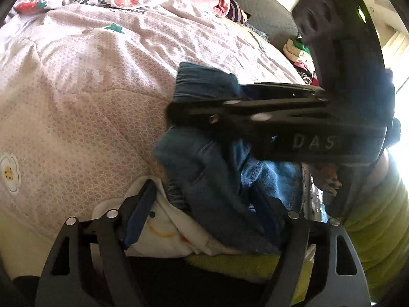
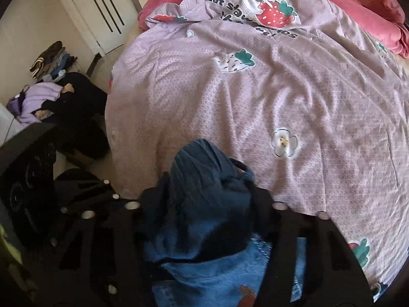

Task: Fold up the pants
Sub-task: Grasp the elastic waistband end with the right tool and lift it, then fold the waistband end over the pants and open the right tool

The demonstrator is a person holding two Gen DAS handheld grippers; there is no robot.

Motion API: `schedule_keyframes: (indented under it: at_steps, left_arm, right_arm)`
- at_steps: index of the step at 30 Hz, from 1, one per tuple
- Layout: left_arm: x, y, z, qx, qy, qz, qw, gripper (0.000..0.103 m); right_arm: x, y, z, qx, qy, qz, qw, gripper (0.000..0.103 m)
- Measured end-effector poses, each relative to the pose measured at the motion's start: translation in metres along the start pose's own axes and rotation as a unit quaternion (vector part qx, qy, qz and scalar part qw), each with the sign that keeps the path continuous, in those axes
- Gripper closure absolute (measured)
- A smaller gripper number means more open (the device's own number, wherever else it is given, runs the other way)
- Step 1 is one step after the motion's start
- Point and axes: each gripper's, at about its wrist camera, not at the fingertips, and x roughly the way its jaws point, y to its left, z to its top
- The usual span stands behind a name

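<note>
The blue denim pants (image 1: 212,176) hang bunched at the near edge of the bed. In the left wrist view my left gripper (image 1: 204,204) has its jaws wide apart, with the denim lying between them and against the right finger (image 1: 265,204). The right gripper (image 1: 199,110) crosses that view from the right and is shut on a fold of the pants. In the right wrist view the pants (image 2: 204,186) are bunched between the fingers of my right gripper (image 2: 204,192), which clamps them above the bed edge.
The bed carries a lilac strawberry-print duvet (image 2: 281,89) with pink bedding (image 2: 370,18) at the far side. A chair piled with clothes (image 2: 51,97) and a white door (image 2: 102,12) stand to the left. A person in a yellow-green garment (image 1: 370,230) is close by.
</note>
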Motion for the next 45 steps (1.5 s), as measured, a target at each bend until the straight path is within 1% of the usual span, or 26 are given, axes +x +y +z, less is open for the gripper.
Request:
schedule_keyframes:
  at_steps: [1, 3, 4, 6, 10, 11, 13, 16, 17, 20, 21, 23, 24, 26, 28, 29, 30, 31, 32, 34, 37, 38, 39, 41, 45]
  left_arm:
    - [-0.002, 0.001, -0.001, -0.003, -0.001, -0.005, 1.0, 0.022]
    - [-0.006, 0.0, -0.001, -0.009, -0.001, -0.012, 0.9999, 0.016]
    - [-0.008, -0.002, -0.001, -0.007, -0.002, -0.013, 0.9999, 0.015]
    - [-0.013, -0.006, -0.002, -0.003, -0.005, -0.019, 0.9998, 0.012]
    - [-0.015, -0.021, -0.005, 0.005, -0.001, -0.05, 0.9987, 0.01]
    - [-0.012, -0.024, -0.004, 0.005, 0.003, -0.056, 0.9984, 0.006]
    - [-0.008, -0.03, -0.005, 0.001, 0.01, -0.07, 0.9975, 0.006]
    - [0.002, -0.039, -0.004, -0.006, 0.023, -0.103, 0.9944, 0.006]
    - [0.005, -0.045, -0.003, -0.013, 0.03, -0.124, 0.9917, 0.006]
    - [0.012, -0.063, -0.001, -0.024, 0.044, -0.171, 0.9839, 0.008]
    - [0.012, -0.07, 0.0, -0.017, 0.044, -0.177, 0.9831, 0.009]
    - [0.011, -0.089, 0.001, 0.006, 0.04, -0.176, 0.9835, 0.01]
    - [0.01, -0.097, 0.001, 0.013, 0.038, -0.179, 0.983, 0.01]
    - [0.007, -0.113, -0.001, 0.029, 0.034, -0.186, 0.9815, 0.01]
    - [0.006, -0.133, -0.006, 0.055, 0.035, -0.185, 0.9805, 0.01]
    - [0.007, -0.139, -0.008, 0.065, 0.038, -0.187, 0.9794, 0.01]
    - [0.01, -0.15, -0.014, 0.082, 0.046, -0.188, 0.9776, 0.01]
    - [0.013, -0.155, -0.017, 0.09, 0.051, -0.186, 0.977, 0.01]
    - [0.016, -0.165, -0.024, 0.11, 0.059, -0.18, 0.9756, 0.01]
    - [0.021, -0.171, -0.029, 0.134, 0.07, -0.17, 0.9738, 0.01]
    - [0.033, -0.184, -0.04, 0.181, 0.085, -0.131, 0.971, 0.009]
    - [0.036, -0.188, -0.045, 0.199, 0.089, -0.116, 0.969, 0.009]
    - [0.038, -0.191, -0.049, 0.216, 0.089, -0.101, 0.9672, 0.009]
    - [0.043, -0.19, -0.054, 0.23, 0.094, -0.084, 0.965, 0.009]
    - [0.045, -0.192, -0.062, 0.239, 0.098, -0.07, 0.9635, 0.008]
  right_arm:
    - [-0.008, -0.003, -0.002, 0.008, -0.012, 0.01, 1.0, 0.07]
    - [-0.026, -0.007, -0.008, 0.015, -0.036, 0.032, 0.999, 0.074]
    - [-0.038, -0.009, -0.012, 0.022, -0.052, 0.044, 0.997, 0.074]
    - [-0.052, -0.013, -0.017, 0.034, -0.07, 0.063, 0.995, 0.074]
    - [-0.085, -0.023, -0.034, 0.053, -0.11, 0.087, 0.989, 0.074]
    - [-0.089, -0.025, -0.036, 0.055, -0.116, 0.089, 0.988, 0.074]
    - [-0.102, -0.03, -0.045, 0.06, -0.134, 0.095, 0.985, 0.074]
    - [-0.119, -0.037, -0.057, 0.063, -0.152, 0.097, 0.982, 0.074]
    - [-0.125, -0.04, -0.061, 0.062, -0.159, 0.098, 0.98, 0.074]
    - [-0.138, -0.045, -0.071, 0.06, -0.175, 0.095, 0.978, 0.074]
    - [-0.142, -0.046, -0.073, 0.06, -0.18, 0.094, 0.977, 0.074]
    - [-0.151, -0.05, -0.08, 0.058, -0.19, 0.089, 0.976, 0.073]
    - [-0.156, -0.053, -0.084, 0.058, -0.197, 0.09, 0.974, 0.07]
    - [-0.165, -0.058, -0.092, 0.061, -0.207, 0.084, 0.973, 0.067]
    - [-0.177, -0.066, -0.104, 0.075, -0.217, 0.081, 0.97, 0.061]
    - [-0.184, -0.071, -0.112, 0.088, -0.223, 0.073, 0.968, 0.051]
    - [-0.189, -0.074, -0.118, 0.098, -0.229, 0.065, 0.966, 0.037]
    - [-0.197, -0.08, -0.131, 0.114, -0.242, 0.055, 0.962, 0.034]
    - [-0.203, -0.086, -0.142, 0.131, -0.249, 0.045, 0.959, 0.033]
    - [-0.213, -0.098, -0.167, 0.172, -0.25, 0.009, 0.953, 0.032]
    - [-0.216, -0.107, -0.2, 0.221, -0.237, -0.038, 0.945, 0.03]
    - [-0.215, -0.107, -0.206, 0.228, -0.234, -0.046, 0.944, 0.029]
    - [-0.213, -0.106, -0.212, 0.234, -0.23, -0.051, 0.944, 0.029]
    - [-0.204, -0.101, -0.219, 0.235, -0.215, -0.058, 0.946, 0.028]
    - [-0.184, -0.096, -0.217, 0.231, -0.182, -0.076, 0.953, 0.027]
